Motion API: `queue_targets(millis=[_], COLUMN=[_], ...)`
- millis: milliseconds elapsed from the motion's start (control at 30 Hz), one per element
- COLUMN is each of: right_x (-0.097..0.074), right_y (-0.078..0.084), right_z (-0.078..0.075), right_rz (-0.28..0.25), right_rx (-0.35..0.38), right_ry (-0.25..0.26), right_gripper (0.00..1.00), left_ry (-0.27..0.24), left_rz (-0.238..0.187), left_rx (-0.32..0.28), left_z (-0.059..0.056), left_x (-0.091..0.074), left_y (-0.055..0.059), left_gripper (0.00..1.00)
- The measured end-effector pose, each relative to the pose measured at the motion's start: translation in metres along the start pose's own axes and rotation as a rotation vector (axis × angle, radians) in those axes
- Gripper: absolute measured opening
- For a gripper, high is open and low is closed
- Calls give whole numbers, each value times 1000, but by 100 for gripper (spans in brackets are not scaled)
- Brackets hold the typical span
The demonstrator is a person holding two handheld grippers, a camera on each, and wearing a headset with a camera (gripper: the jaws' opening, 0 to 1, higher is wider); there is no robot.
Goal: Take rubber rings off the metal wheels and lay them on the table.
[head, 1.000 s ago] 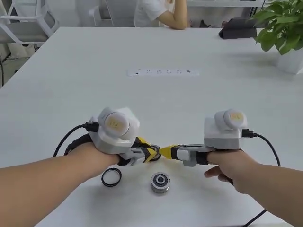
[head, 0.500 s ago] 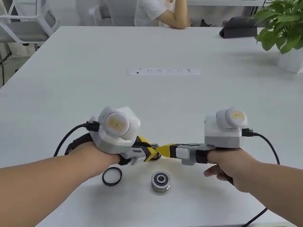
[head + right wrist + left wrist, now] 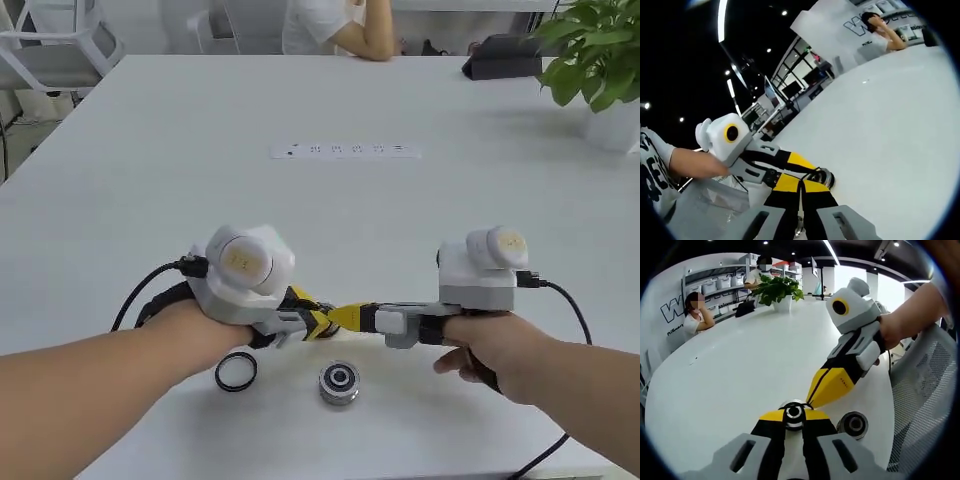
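My left gripper is shut on a small metal wheel, held just above the white table. My right gripper comes in from the right with its yellow jaws together, its tip pinching the dark rubber ring at that wheel's rim. In the left gripper view the right gripper touches the wheel's upper right edge. A loose black rubber ring lies flat on the table below my left hand. A second metal wheel stands on the table beneath the two tips, also seen as the wheel.
A white power strip lies mid-table. At the far right stand a potted plant and a black bag. A person sits at the far end. Gripper cables trail off the near edge.
My right hand and its gripper have drifted slightly to the right. The two tips still meet at the held wheel. The loose ring and the second wheel have not moved.
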State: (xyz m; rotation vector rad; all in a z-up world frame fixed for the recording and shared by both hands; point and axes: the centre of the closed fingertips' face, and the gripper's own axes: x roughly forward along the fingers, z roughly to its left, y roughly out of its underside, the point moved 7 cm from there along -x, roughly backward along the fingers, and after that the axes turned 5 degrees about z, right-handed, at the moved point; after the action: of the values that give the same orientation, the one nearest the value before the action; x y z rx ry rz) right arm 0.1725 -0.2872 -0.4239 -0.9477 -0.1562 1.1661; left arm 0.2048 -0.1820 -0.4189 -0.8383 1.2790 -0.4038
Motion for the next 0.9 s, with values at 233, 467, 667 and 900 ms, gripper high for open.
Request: queue_targets(millis=[233,467,667,900], right_x=[5,3,2,1], right_y=[2,1,1,-1], right_z=[-5,-8,-6,-5], right_rz=[33,33,31,23], right_rx=[-73,-84,-84,-84], right_ry=[97,129,127,125], right_gripper=[0,0,0,0], left_ry=[-2,0,9,7], left_rz=[3,-7,-3,7], left_rx=[-4,-12,-20,9], left_z=[0,0,0,-1], left_x=[0,0,1,-1], left_y=[0,1,1,0], left_gripper=[7,7,7,8])
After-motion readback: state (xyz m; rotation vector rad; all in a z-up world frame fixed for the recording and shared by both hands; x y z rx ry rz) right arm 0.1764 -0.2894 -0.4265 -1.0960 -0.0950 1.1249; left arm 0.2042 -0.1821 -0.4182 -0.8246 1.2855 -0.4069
